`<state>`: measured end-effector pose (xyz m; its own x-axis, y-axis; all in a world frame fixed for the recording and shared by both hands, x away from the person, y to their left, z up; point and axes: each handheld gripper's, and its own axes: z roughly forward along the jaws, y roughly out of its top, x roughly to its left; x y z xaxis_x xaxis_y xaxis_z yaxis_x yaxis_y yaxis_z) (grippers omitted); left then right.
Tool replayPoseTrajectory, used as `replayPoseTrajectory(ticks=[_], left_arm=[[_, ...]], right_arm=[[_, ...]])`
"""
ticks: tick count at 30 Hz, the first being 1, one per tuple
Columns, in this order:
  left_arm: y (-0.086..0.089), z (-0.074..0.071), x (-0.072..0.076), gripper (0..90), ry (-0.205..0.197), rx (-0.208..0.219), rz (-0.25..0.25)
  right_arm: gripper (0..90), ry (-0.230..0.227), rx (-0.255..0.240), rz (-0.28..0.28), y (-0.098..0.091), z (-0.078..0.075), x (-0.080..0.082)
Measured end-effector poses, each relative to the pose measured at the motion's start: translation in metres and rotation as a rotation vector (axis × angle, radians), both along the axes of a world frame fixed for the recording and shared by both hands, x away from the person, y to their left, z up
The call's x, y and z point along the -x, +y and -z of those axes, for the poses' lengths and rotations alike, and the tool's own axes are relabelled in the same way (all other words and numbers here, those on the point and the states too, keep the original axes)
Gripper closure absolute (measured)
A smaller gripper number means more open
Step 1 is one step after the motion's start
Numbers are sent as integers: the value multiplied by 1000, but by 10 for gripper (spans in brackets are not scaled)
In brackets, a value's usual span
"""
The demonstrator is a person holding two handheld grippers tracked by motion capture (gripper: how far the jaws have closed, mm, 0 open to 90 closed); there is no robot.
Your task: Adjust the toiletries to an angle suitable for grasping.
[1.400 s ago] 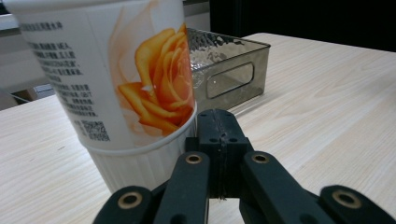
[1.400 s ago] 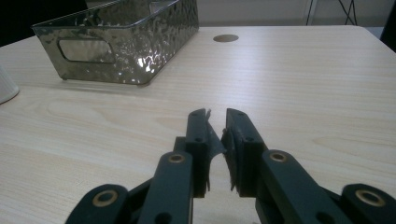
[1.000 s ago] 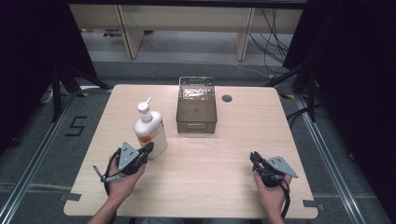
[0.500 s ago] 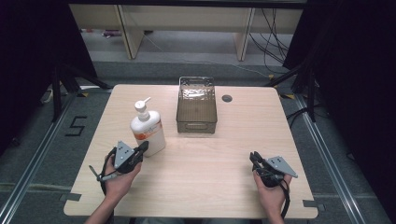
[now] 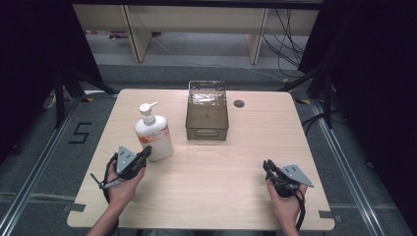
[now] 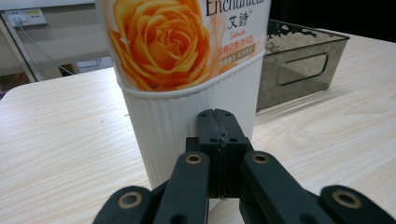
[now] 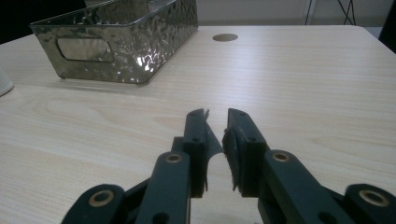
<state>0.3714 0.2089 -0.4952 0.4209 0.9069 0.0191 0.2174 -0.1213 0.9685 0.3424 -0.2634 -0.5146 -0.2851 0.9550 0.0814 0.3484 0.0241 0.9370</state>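
Now left gripper (image 6: 215,122) jaws closed, against lotion bottle (image 5: 154,133), beside tray (image 5: 207,132)

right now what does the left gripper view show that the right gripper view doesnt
Left gripper view: the lotion bottle close up, with its orange rose label, and the left gripper with jaws shut just in front of it.

Right gripper view: the dark round hole in the tabletop, and the right gripper with a narrow gap between its jaws and nothing in it.

Both: the wooden table and the clear textured bin, with its cut-out handle.
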Motion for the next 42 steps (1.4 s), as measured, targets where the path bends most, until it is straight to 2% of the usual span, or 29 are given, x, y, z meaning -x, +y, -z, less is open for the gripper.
replayPoseTrajectory(ticks=[4, 6, 18, 20, 23, 31, 35, 36, 37, 38, 39, 40, 41, 42], left_arm=[[3, 0, -3, 899, 0, 7, -13], [4, 0, -3, 899, 5, 5, -20], [8, 1, -9, 899, 12, 2, -47], [9, 2, -10, 899, 10, 4, -51], [9, 2, -11, 899, 13, 2, -58], [10, 3, -14, 898, 16, 1, -69], [10, 3, -14, 898, 8, 15, -70], [10, 3, -13, 896, 9, 16, -75], [10, 1, -9, 887, 4, 22, -85], [10, 1, -9, 865, 4, 22, -85], [10, -2, -4, 837, -11, 42, -92], [11, -5, -1, 816, -28, 49, -94], [11, -5, -1, 782, -28, 49, -94], [11, -11, 6, 740, -46, 71, -108]], right_arm=[[783, 7, -13, 3, 1, 0, 0], [782, 0, -1, 2, 0, 0, 0], [776, -5, 1, 13, 0, 0, 0], [776, 2, -16, 5, 1, 0, 0], [774, -4, 0, 13, 0, 0, 0], [767, -5, -3, 12, 0, 0, 0], [761, 1, -18, 4, -1, 0, 1], [749, 20, -58, 16, 2, 0, 3], [742, 6, -19, 17, -1, -1, 2], [742, 19, -12, 18, -1, -2, 3], [730, 7, -41, -4, -1, -1, 1], [726, 10, -40, 3, -2, -1, 2], [726, 10, -40, 3, -2, -1, 2], [717, 1, -36, 8, -2, -1, 2]])
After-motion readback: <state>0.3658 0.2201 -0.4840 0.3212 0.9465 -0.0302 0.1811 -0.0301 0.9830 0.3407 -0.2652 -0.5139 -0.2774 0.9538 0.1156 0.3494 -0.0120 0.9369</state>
